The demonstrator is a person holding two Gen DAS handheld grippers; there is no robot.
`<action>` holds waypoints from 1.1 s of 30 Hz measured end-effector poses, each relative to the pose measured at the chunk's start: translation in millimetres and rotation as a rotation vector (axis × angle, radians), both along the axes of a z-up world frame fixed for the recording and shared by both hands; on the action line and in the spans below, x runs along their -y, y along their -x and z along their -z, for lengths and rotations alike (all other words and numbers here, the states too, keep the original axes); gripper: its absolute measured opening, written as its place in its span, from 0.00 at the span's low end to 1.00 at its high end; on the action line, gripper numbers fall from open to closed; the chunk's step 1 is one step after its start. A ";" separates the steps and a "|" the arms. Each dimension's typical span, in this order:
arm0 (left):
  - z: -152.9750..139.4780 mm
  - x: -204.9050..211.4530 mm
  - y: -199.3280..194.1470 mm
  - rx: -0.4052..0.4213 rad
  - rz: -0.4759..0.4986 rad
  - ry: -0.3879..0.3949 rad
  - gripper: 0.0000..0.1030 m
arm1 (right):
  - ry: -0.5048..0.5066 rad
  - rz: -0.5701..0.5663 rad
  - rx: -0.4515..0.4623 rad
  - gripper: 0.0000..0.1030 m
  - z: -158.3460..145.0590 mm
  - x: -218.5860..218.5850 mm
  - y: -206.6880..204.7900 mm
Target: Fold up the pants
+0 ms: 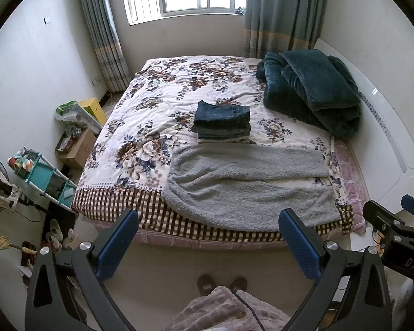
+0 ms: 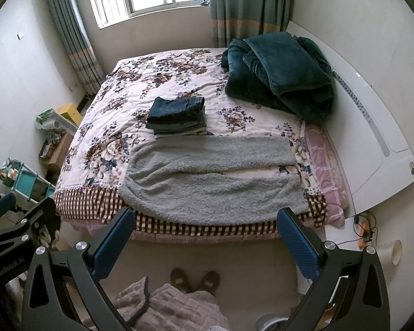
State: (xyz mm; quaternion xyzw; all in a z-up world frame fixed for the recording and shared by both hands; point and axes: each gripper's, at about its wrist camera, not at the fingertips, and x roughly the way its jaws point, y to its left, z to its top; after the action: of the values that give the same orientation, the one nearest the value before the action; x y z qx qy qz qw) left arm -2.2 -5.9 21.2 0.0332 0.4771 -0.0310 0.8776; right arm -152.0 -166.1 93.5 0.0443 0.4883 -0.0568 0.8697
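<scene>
Starting on the left side of the room, there's a teal shelf rack [image 1: 45, 176] by the wall with cardboard boxes [image 1: 78, 149] and a yellow box [image 1: 92, 107] further back, all on the floor beside the bed [image 1: 129, 182]. My left gripper [image 1: 207, 241] is up in the air in front of the bed's near edge, fingers spread wide apart, nothing between them. Moving across, the grey fleece pants [image 1: 245, 184] are laid out flat on the floral quilt near the foot edge, waist end toward the left, both legs running off to the right with a slim gap between them. Just behind them, touching the far leg's edge or very nearly, sits a stack of folded jeans [image 1: 222, 122]. Further right and back there's a bunched dark green blanket [image 1: 312, 91] against the white headboard [image 1: 386, 127]. My right gripper [image 2: 204, 241] is also hanging short of the bed, fingers wide, gripping nothing. My slippers [image 2: 196, 278] show on the floor below.
</scene>
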 end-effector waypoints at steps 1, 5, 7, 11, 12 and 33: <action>0.0 0.0 0.2 0.000 -0.001 -0.001 1.00 | -0.002 0.002 0.001 1.00 1.2 -0.6 -0.9; -0.3 0.3 0.4 0.001 -0.003 0.000 1.00 | -0.004 0.000 0.000 1.00 0.3 -0.5 0.5; 0.4 -1.0 0.5 0.002 -0.002 0.001 1.00 | -0.003 0.000 0.000 1.00 1.0 -1.5 0.8; -1.7 -1.4 0.7 0.000 0.000 0.003 1.00 | -0.001 -0.011 -0.002 1.00 -1.7 -2.7 2.9; 0.2 -1.8 0.2 0.000 0.000 0.002 1.00 | -0.002 -0.010 -0.003 1.00 -1.8 -2.4 2.8; 8.9 2.9 -7.8 0.010 0.006 0.005 1.00 | 0.004 0.018 -0.015 1.00 9.1 -17.6 -8.2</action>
State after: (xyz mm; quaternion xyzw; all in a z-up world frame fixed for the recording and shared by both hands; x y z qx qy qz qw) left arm 5.6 -8.8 12.4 0.0328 0.4724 -0.0348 0.8801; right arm -143.8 -148.5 84.4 0.0466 0.4941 -0.0657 0.8657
